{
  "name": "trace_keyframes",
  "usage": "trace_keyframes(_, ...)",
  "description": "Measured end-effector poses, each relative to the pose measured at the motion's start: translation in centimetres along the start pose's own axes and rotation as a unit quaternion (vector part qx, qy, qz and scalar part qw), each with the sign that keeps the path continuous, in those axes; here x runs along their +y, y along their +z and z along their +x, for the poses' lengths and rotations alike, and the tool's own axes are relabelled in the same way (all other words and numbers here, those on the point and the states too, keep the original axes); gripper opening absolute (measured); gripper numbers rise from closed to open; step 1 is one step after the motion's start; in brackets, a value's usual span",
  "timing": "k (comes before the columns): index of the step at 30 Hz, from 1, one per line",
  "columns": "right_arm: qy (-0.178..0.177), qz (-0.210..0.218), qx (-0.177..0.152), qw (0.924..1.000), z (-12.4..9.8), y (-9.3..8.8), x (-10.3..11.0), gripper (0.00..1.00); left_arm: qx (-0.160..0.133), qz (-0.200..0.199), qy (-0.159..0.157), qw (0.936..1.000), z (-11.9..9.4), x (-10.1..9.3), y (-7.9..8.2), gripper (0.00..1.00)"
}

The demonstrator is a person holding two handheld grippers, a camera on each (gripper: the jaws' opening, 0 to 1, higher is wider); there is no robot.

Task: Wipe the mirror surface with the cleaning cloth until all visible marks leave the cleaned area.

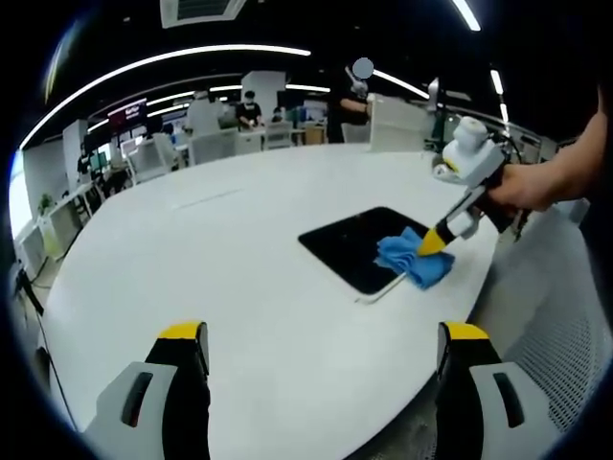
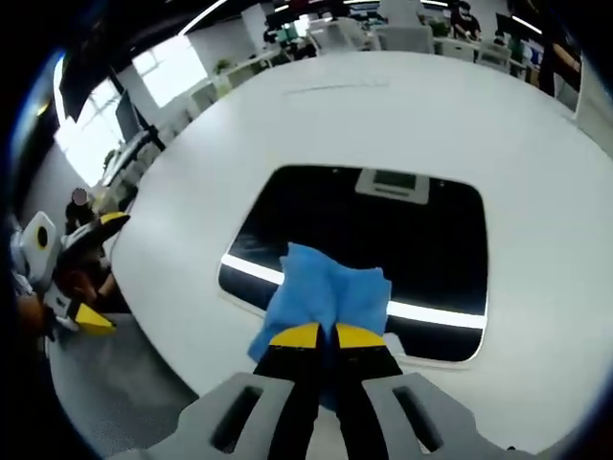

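White laminate runs across the broad round table [image 1: 239, 249], which carries the job near its edge, within easy reach of a standing person; the dark mirror [image 2: 383, 240] lies flat on it, at about 2 o'clock from centre in the left gripper view, and in the right gripper view it reflects ceiling lights as a bright bar across its near side. The blue cleaning cloth [image 2: 330, 292] sits bunched on the mirror's near edge, at 6 o'clock of the glass in the right gripper view, probably so that a stroke can sweep away across the surface; the right gripper [image 2: 326, 335] has its yellow-tipped jaws pressed together on the cloth's near fold, pinning it to the glass. The left gripper [image 1: 321, 345] hovers well back from the mirror with its jaws spread wide and nothing between them, likely held clear to keep mirror and cloth in sight. Whether marks remain on the glass cannot be told; the reflections mask it, and the cloth covers part of the near edge. The background figures are too small to read.
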State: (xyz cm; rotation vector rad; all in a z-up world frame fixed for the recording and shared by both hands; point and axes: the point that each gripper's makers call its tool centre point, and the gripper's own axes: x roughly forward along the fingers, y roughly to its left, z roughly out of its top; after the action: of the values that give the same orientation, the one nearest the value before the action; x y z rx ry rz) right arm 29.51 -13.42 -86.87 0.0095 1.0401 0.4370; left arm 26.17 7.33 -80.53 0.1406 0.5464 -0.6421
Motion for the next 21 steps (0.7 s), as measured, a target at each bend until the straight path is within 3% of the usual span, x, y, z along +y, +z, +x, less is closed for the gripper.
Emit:
trace_keyframes(9,-0.003,-0.009,-0.004,0.9999,0.3,0.5,-0.3,0.00,-0.004,-0.004,0.003,1.0000,0.0,0.2,0.1,0.99)
trace_keyframes(21,-0.007,-0.018,-0.010,0.9998,1.3,2.6,-1.1,0.00,-0.001,-0.005,0.008,1.0000,-0.1,0.4,0.0,0.99)
